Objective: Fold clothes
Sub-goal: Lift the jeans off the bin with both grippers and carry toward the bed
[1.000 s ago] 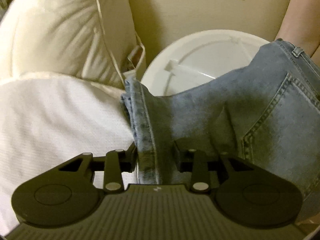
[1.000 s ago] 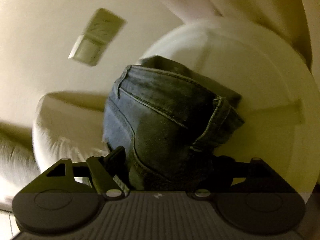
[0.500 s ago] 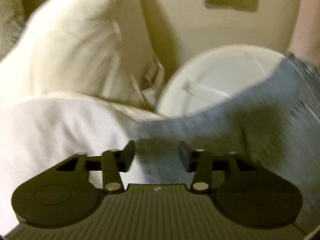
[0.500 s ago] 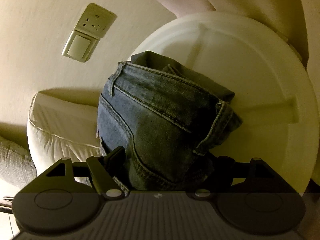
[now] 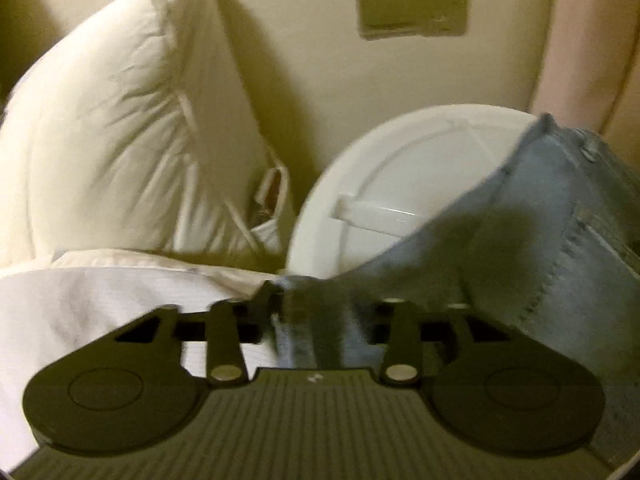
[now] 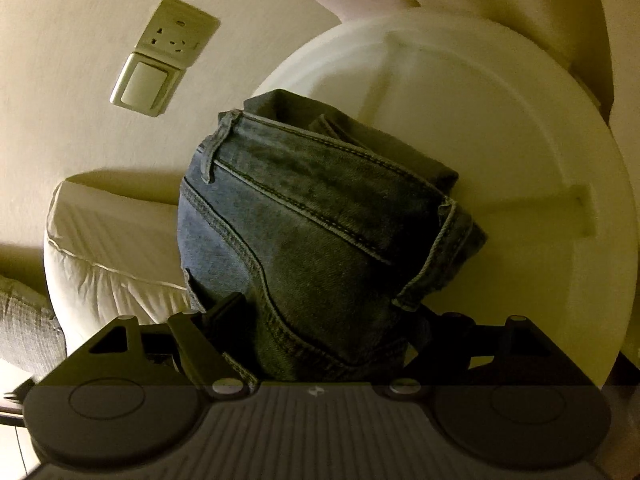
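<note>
Light blue jeans hang in a thick folded bundle in front of a round white table. My left gripper is at the jeans' left hem. Its jaws stand apart and are closing, with the denim lying loose between them. In the right wrist view the waistband end of the jeans fills the wide gap of my right gripper. Its fingers press both sides of the bundle while the jaws ease open a little. The right finger is hidden behind denim.
A white pillow leans on the cream wall at the left, over a white bedsheet. A wall switch and socket plate sits above. A person's arm is at the upper right. The round white table stands behind the jeans.
My left jaws have let go of the jeans' hem and stand wider. The left view has tilted up toward the wall. The right gripper still holds the bundle, almost unmoved.
</note>
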Demonstrator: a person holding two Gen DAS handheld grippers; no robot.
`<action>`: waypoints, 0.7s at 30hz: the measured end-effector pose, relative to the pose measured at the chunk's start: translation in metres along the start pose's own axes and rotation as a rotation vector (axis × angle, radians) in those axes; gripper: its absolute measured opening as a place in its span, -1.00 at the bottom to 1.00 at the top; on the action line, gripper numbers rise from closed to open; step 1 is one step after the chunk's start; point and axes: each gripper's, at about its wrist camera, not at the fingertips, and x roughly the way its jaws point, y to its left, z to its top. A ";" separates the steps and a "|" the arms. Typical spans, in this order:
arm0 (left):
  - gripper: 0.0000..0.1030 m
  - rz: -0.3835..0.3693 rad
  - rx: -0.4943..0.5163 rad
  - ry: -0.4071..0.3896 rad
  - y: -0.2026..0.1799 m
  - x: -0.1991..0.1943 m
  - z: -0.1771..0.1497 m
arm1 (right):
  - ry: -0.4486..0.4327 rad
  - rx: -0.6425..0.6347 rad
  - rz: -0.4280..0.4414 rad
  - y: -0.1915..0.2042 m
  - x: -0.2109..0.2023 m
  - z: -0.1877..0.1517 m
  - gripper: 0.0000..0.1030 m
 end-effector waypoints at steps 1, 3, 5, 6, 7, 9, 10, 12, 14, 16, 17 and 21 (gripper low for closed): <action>-0.04 0.009 -0.013 0.031 0.004 0.009 0.001 | 0.001 0.003 -0.004 0.000 0.001 0.000 0.67; -0.12 -0.006 -0.067 0.093 0.015 0.028 0.001 | 0.003 0.003 -0.014 0.002 0.004 -0.001 0.73; -0.12 -0.061 -0.138 0.127 0.029 0.041 -0.002 | 0.002 -0.007 -0.023 0.005 0.005 -0.002 0.74; -0.17 -0.086 -0.154 0.131 0.031 0.044 -0.003 | 0.002 -0.014 -0.023 0.006 0.005 -0.003 0.74; -0.18 -0.115 -0.176 0.136 0.032 0.045 -0.003 | -0.004 -0.021 -0.024 0.006 0.004 -0.004 0.74; -0.18 -0.175 -0.208 0.149 0.031 0.046 -0.003 | -0.021 -0.033 -0.028 0.008 0.000 -0.005 0.63; -0.17 -0.204 -0.206 0.159 0.027 0.047 -0.004 | -0.029 -0.040 -0.029 0.008 -0.001 -0.006 0.56; -0.17 -0.180 -0.154 0.156 0.015 0.050 -0.010 | -0.048 -0.049 -0.029 0.010 -0.004 -0.007 0.38; -0.60 -0.210 -0.161 0.152 0.011 0.044 -0.006 | -0.058 -0.067 -0.031 0.014 -0.004 -0.008 0.28; -0.70 -0.261 -0.153 0.123 0.007 0.032 -0.003 | -0.043 -0.086 -0.035 0.017 -0.002 -0.006 0.16; -0.70 -0.296 -0.138 0.093 0.004 0.023 -0.002 | -0.054 -0.096 -0.019 0.021 -0.007 -0.006 0.11; -0.43 -0.244 -0.130 0.152 -0.006 0.032 -0.013 | -0.083 -0.139 0.066 0.033 -0.018 -0.010 0.23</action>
